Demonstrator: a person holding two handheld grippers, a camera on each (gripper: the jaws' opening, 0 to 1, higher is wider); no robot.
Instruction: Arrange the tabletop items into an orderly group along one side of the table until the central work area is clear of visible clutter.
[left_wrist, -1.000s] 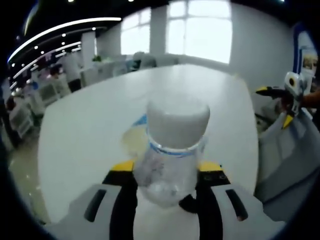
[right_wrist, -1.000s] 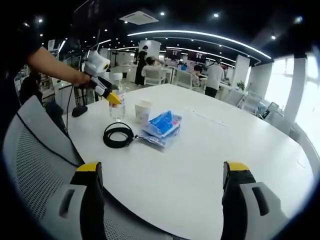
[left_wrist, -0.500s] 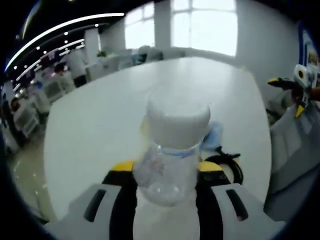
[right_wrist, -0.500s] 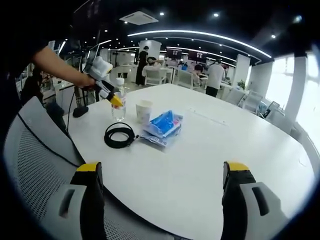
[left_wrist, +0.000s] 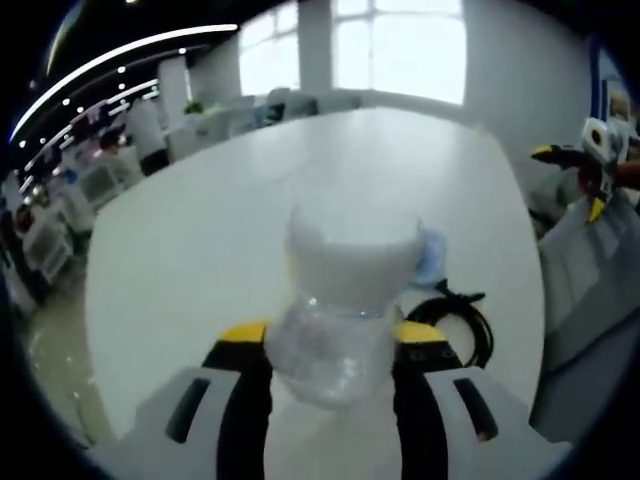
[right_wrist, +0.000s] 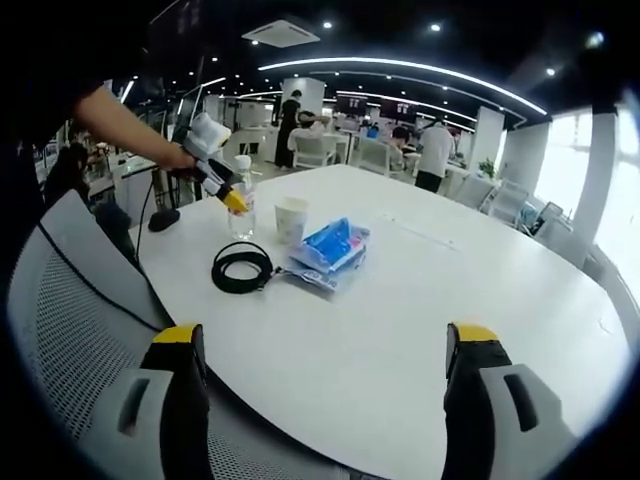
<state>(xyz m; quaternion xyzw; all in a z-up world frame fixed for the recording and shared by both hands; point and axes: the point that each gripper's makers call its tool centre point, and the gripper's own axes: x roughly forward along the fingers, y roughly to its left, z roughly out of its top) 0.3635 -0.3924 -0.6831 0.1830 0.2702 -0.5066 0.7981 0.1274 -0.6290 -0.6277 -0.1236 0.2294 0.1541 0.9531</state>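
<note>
Between the yellow-tipped jaws of the left gripper (left_wrist: 328, 345), a clear plastic water bottle with a white cap (left_wrist: 345, 290) was clamped around its body, seen up close in the left gripper view and blurred by the closeness. From the right gripper view the same bottle (right_wrist: 241, 207) was seen standing near the corner of the round-edged white table (right_wrist: 420, 300), with the left gripper (right_wrist: 228, 197) closed on it and a person's bare forearm reaching in from the left.

Just beside the bottle a white paper cup (right_wrist: 291, 218) was set upright, and next to that a blue and clear plastic packet (right_wrist: 330, 252) was lying flat. A coiled black cable (right_wrist: 241, 267) was resting on the tabletop in front of the bottle and cup, touching or nearly touching the packet's edge. In the left gripper view the cable (left_wrist: 455, 325) was partly hidden behind the bottle, with a sliver of the blue packet (left_wrist: 430, 255) poking out past the cap.

The right gripper (right_wrist: 330, 395) was held wide apart with nothing between its jaws, hovering over the near table edge, well apart from the cluster of items. It was also caught at the far right of the left gripper view (left_wrist: 585, 175). A grey mesh chair back (right_wrist: 70, 330) was sitting at the near left of the table.
</note>
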